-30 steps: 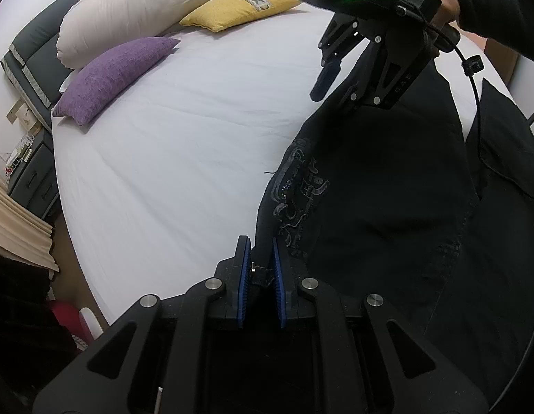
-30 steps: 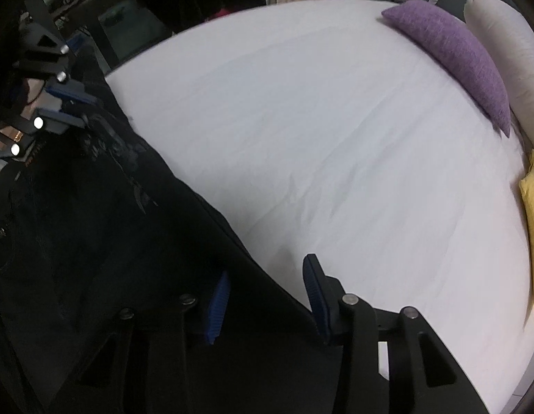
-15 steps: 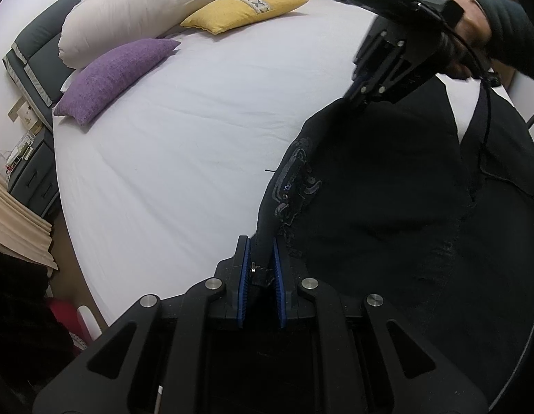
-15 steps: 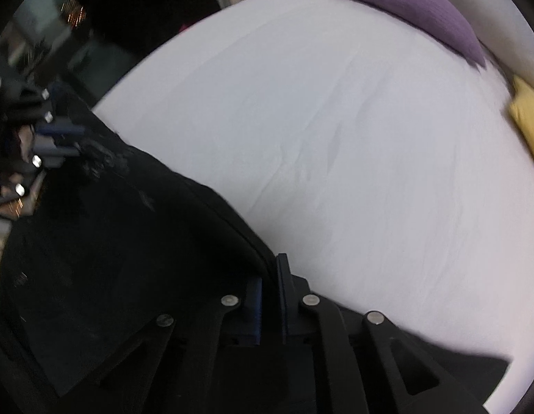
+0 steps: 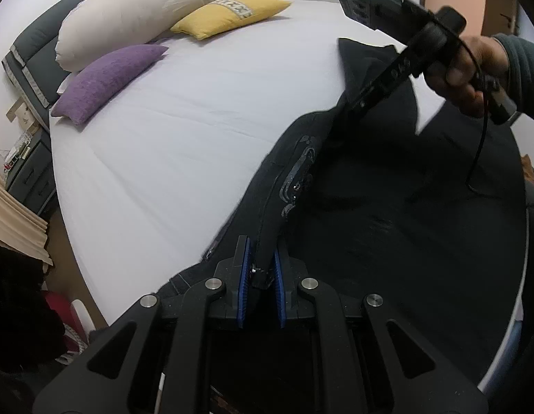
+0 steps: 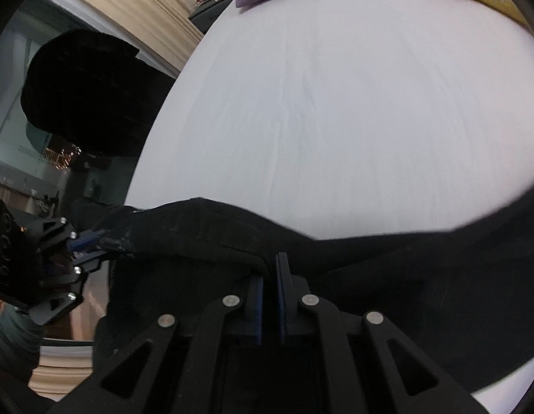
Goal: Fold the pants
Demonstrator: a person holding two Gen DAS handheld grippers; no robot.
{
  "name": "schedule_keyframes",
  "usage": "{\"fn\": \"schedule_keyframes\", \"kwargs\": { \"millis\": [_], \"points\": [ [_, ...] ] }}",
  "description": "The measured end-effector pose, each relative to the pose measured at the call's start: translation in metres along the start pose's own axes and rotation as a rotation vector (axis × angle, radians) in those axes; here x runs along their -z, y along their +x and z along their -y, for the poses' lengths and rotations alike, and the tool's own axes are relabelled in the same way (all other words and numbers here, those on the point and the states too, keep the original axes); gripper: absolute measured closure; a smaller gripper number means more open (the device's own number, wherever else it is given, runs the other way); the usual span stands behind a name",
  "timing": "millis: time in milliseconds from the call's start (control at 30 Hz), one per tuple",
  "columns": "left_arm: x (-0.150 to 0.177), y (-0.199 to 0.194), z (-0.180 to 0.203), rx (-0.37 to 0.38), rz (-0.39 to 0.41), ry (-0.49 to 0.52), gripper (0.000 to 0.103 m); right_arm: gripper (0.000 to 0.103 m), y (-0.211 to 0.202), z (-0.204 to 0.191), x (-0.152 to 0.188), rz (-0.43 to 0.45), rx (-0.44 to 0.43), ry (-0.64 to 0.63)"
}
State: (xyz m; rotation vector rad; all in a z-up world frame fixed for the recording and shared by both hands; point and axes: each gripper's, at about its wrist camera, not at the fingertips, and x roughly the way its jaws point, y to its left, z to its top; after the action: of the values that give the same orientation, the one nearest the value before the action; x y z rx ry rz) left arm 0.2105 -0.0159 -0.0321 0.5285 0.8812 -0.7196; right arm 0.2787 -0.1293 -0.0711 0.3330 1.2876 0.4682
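Pants (image 5: 387, 207) now hang pinched in both my left gripper (image 5: 260, 269) and my just-closed right gripper (image 6: 269, 281), lifted off the bed (image 5: 163, 138), so the fold can start.

My left gripper (image 5: 261, 269) points steeply down, blue pads (image 5: 244, 286) nearly together, pinching a fold of the black pants (image 5: 387, 207). My right gripper (image 6: 269, 276) is pitched down too; its jaws have just been closing and now clamp the pants' edge between the pads. From the left wrist view I see my right hand (image 5: 470, 76), in a dark sleeve, wrapped around its gripper's handle, tilted.
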Motion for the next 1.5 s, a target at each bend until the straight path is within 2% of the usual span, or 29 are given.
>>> {"fn": "schedule_keyframes", "kwargs": {
  "millis": [67, 133, 167, 200, 433, 567, 633, 767, 900, 1033, 1133, 1400, 1500],
  "points": [
    [0.006, -0.006, 0.009, 0.005, 0.002, -0.001, 0.091, 0.095, -0.007, -0.001, 0.005, 0.0, -0.015, 0.009],
    [0.014, -0.015, 0.02, 0.01, 0.004, -0.003, 0.091, 0.095, -0.016, -0.011, 0.017, -0.004, 0.017, -0.042],
    [0.017, -0.019, 0.026, 0.014, 0.004, -0.002, 0.091, 0.095, -0.014, -0.013, 0.007, -0.009, 0.033, -0.064],
    [0.023, -0.025, 0.034, 0.018, 0.003, 0.002, 0.091, 0.095, -0.017, -0.018, 0.011, -0.011, 0.052, -0.087],
    [0.058, -0.053, 0.08, 0.046, -0.02, 0.042, 0.093, 0.095, -0.039, -0.039, 0.067, -0.028, 0.156, -0.216],
    [0.077, -0.064, 0.107, 0.054, -0.037, 0.068, 0.093, 0.095, -0.042, -0.046, 0.094, -0.027, 0.204, -0.246],
    [0.087, -0.068, 0.12, 0.061, -0.049, 0.076, 0.094, 0.095, -0.04, -0.049, 0.103, -0.028, 0.222, -0.254],
    [0.109, -0.075, 0.139, 0.072, -0.073, 0.099, 0.094, 0.096, -0.039, -0.059, 0.128, -0.025, 0.316, -0.328],
    [0.126, -0.077, 0.157, 0.088, -0.096, 0.114, 0.094, 0.096, -0.032, -0.063, 0.142, -0.015, 0.345, -0.336],
    [0.14, -0.078, 0.172, 0.089, -0.107, 0.134, 0.094, 0.096, -0.031, -0.064, 0.154, 0.005, 0.37, -0.331],
    [0.146, -0.08, 0.178, 0.093, -0.109, 0.135, 0.094, 0.096, -0.036, -0.07, 0.164, 0.028, 0.423, -0.372],
    [0.156, -0.091, 0.19, 0.113, -0.107, 0.132, 0.094, 0.096, -0.044, -0.073, 0.171, 0.043, 0.443, -0.383],
    [0.163, -0.093, 0.188, 0.122, -0.108, 0.125, 0.094, 0.096, -0.034, -0.085, 0.189, 0.033, 0.457, -0.393]
  ]
}}
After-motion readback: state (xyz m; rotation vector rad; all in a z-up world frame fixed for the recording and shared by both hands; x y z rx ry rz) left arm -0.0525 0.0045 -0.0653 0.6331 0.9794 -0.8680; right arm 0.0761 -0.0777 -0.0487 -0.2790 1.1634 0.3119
